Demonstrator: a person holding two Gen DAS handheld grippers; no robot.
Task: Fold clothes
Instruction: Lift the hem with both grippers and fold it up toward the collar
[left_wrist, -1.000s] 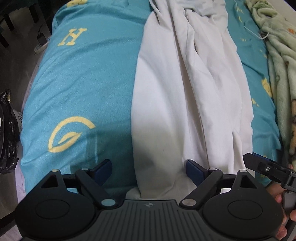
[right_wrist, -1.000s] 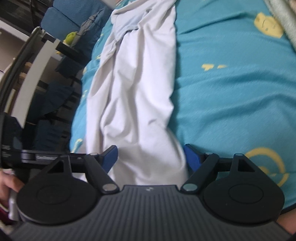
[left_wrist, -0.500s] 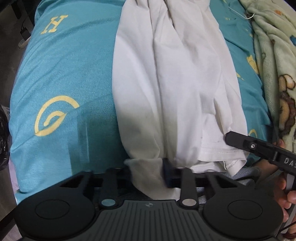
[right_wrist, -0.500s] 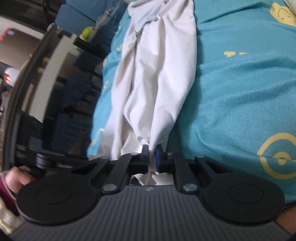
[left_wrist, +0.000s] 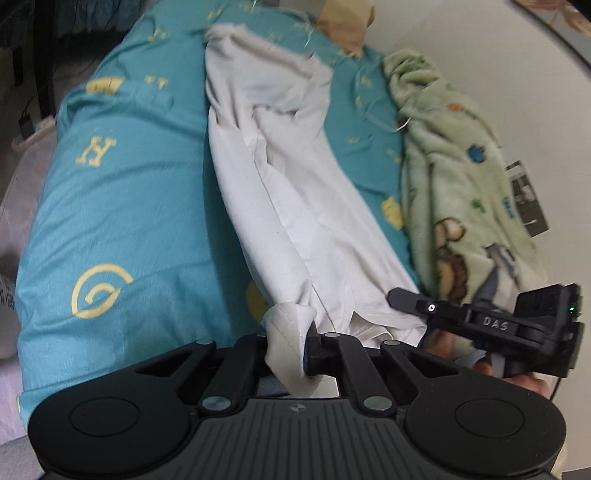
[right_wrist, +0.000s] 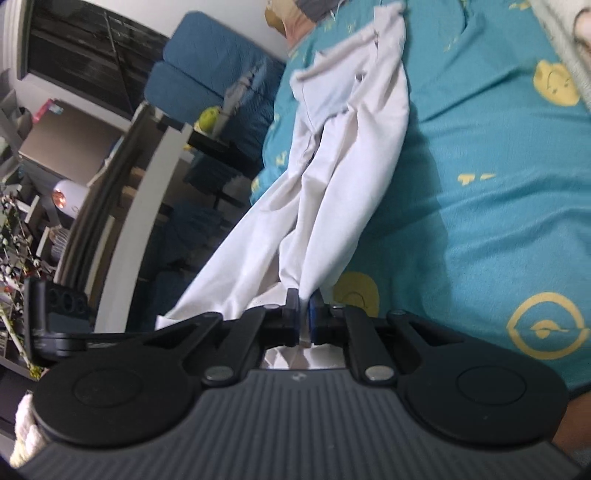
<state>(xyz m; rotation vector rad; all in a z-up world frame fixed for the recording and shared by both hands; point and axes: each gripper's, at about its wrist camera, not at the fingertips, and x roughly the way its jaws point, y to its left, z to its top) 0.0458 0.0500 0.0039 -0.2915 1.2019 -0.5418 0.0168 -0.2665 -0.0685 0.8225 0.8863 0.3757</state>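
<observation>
Now both pinch the white garment (left_wrist: 295, 206) — left gripper (left_wrist: 286, 354), right gripper (right_wrist: 303, 320).

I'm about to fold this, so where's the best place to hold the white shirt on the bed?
Grip the white shirt at its near hem corners, coming from the bed's near edge. It lies lengthwise away from there, so its hem is closest. The left gripper and right gripper are shut there.

Both wrist views sit low and close behind their tongs, facing along the bed (left_wrist: 147, 206); left looks from the left side, right from the right; both share the white garment (left_wrist: 295, 192)
</observation>
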